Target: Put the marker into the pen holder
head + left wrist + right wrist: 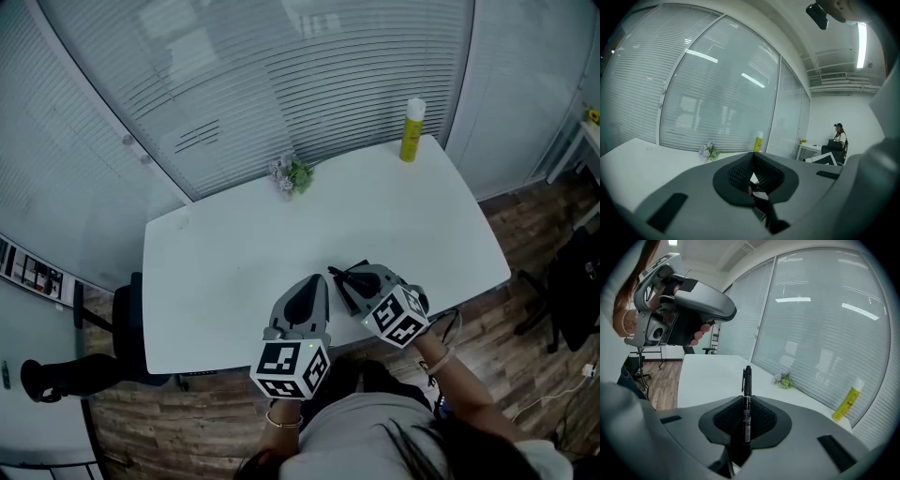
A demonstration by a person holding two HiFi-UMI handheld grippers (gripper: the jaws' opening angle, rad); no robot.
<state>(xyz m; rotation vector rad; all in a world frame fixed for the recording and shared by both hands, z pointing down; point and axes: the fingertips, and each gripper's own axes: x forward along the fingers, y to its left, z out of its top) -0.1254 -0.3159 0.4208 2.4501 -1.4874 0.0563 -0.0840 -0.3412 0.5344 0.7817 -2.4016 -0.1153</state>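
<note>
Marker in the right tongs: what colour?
The marker is black, with a pale printed label on its barrel; clearest in the right gripper view.

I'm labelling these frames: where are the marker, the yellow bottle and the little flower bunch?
marker [746,404], right gripper view, mid-barrel between the jaws.
yellow bottle [411,141], head view, its yellow body.
flower bunch [292,175], head view, middle of the bunch.

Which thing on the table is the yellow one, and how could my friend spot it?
Start at the big white table that runs along the window blinds. Go to its far right corner, and there a yellow bottle with a white cap stands upright. It is the only tall, yellow thing there; the little flower plant further left on that edge is low and green.
</note>
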